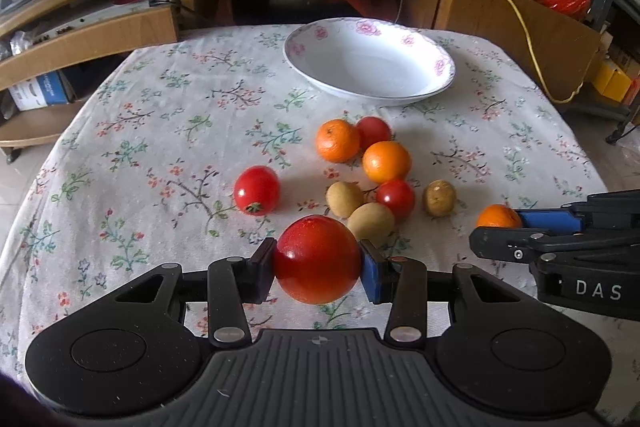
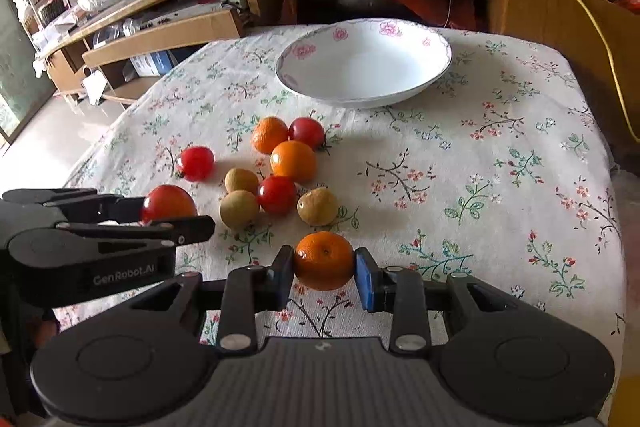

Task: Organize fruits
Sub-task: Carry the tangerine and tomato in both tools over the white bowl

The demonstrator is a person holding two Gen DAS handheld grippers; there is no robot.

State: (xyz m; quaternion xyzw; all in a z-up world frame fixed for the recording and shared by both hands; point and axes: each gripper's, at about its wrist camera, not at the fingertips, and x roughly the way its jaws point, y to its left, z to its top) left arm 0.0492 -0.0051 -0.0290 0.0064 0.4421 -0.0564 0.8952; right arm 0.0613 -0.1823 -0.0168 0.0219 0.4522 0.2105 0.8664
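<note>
On the bench: my loose fruit lies near the white bowl (image 1: 370, 61).
Left tongs (image 1: 317, 261): I clamp a large tomato (image 1: 316, 259) between narrowed jaws.
Right tongs (image 2: 325, 263): nearly closed, pinching a mandarin (image 2: 324, 261).
Writing: "DAS" on my right tongs, "GenRobot.AI" on my left.

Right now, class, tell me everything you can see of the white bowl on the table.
The white bowl is wide and shallow, glossy like glazed china, with pink flowers printed round its rim. It stands upright and holds nothing, at the far end of the floral tablecloth, beyond the loose fruit. Nothing but the cloth touches it.
</note>
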